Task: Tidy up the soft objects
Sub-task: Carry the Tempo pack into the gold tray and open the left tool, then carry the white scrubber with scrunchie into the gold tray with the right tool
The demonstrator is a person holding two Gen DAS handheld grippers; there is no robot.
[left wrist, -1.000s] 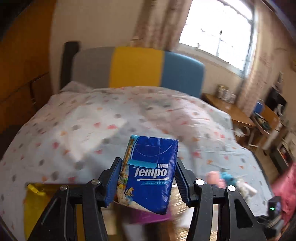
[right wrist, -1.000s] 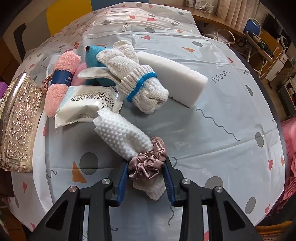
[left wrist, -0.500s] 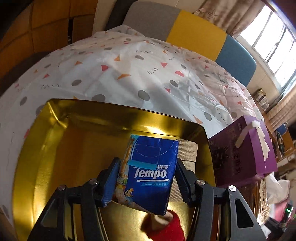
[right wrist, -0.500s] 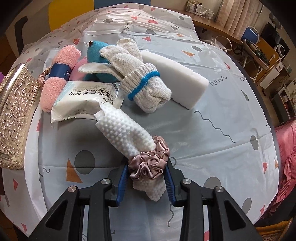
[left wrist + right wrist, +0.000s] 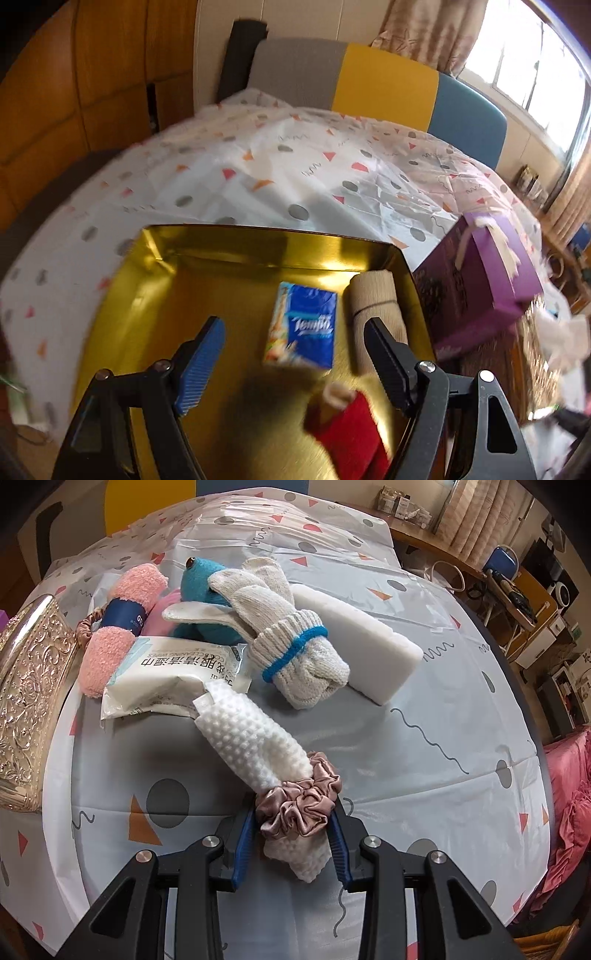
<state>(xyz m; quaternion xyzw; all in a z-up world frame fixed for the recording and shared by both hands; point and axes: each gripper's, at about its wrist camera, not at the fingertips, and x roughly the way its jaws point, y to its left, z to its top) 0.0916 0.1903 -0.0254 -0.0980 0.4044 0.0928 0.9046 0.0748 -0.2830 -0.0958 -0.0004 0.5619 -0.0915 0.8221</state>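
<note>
Left gripper (image 5: 293, 354) spread wide, empty, above the gold tin (image 5: 229, 240). Tissue pack (image 5: 302, 329) lies flat on the tin floor next to a beige roll (image 5: 375, 295), packed side by side to save room. Right gripper (image 5: 293, 834) clamped on the white cloth roll (image 5: 255, 738) at its pink scrunchie (image 5: 299, 805), the bound point, so it likely won't unroll. Rest of the pile sits on the bed (image 5: 424, 701).
</note>
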